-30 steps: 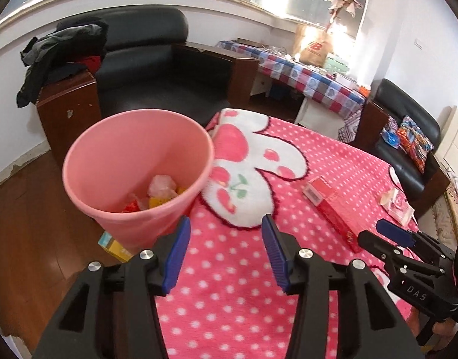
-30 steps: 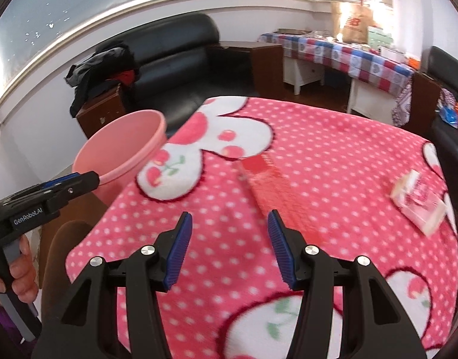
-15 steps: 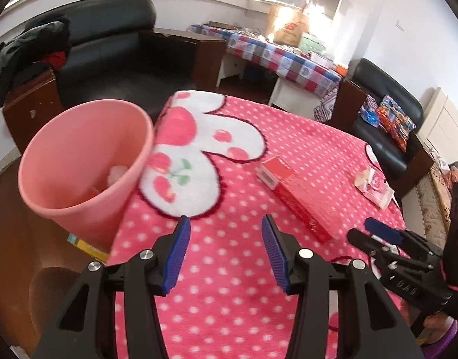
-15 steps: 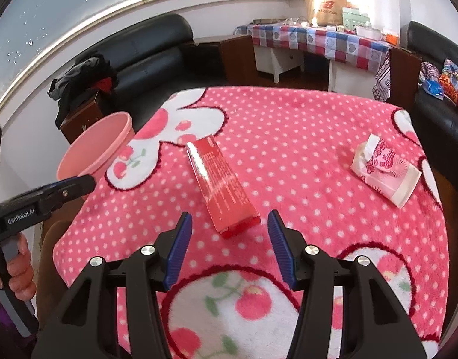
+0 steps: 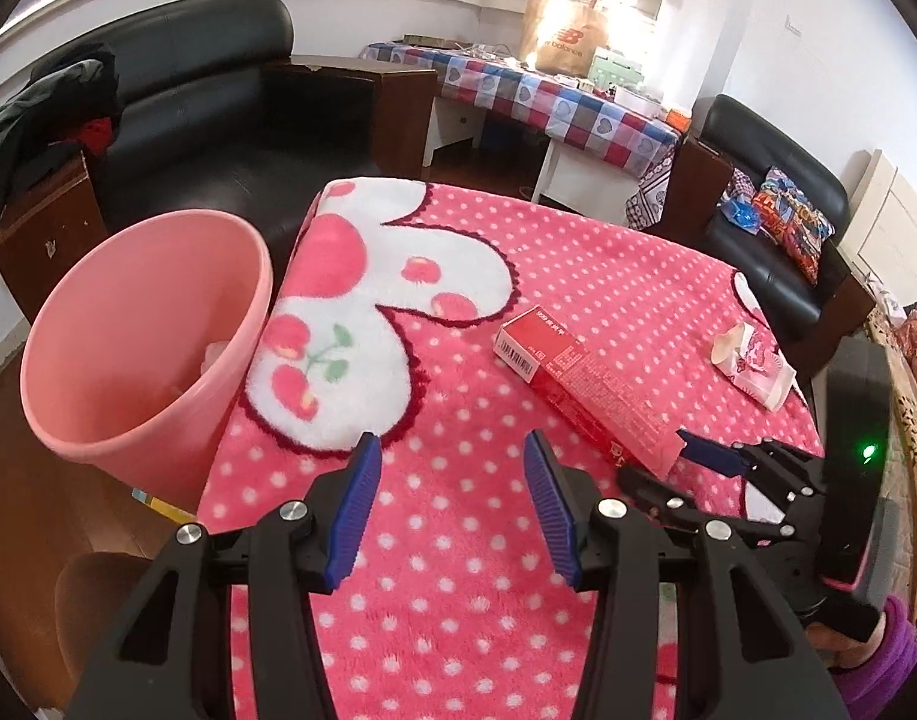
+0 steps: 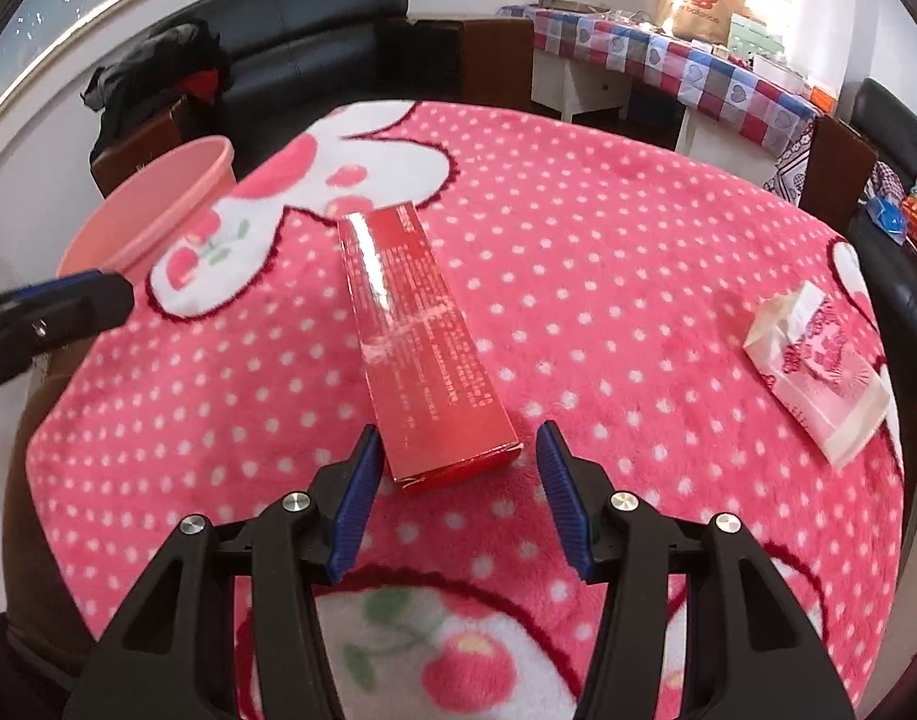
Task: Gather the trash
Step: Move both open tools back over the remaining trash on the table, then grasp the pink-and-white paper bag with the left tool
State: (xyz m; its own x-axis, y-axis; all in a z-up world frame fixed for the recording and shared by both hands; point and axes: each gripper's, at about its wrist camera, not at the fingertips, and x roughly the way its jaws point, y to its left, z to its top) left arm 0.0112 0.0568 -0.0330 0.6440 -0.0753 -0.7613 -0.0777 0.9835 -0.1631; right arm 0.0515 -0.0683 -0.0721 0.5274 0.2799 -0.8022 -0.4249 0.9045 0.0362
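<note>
Red carton (image 6: pixel 422 336) lies flat mid-desk on pink polka-dot blanket (image 6: pixel 608 228), long axis running from near edge toward far left corner; barcode end faces far side. Right claw (image 6: pixel 455 462) released, fingers spread either side of carton's near end w/o touching, nothing held. Left claw (image 5: pixel 449 468) also released & empty, hovering over blanket nr the left edge. White-pink wrapper pack (image 6: pixel 818 366) sits nr desk's right edge, well apart from carton. Pink bin (image 5: pixel 140 348) stands on floor just beside desk's left edge, rim abt level w/ desk top; pale scraps inside, can't tell what.

Blanket is fluffy, pink w/ white dots plus white cherry patches, covers whole desk. Room: black leather sofa (image 5: pixel 206 60) behind, dark clothes (image 5: pixel 32 114) heaped on wood side cabinet, checked-cloth table (image 5: pixel 536 96) w/ brown paper bag, black armchair (image 5: pixel 776 180) at right, wood floor.
</note>
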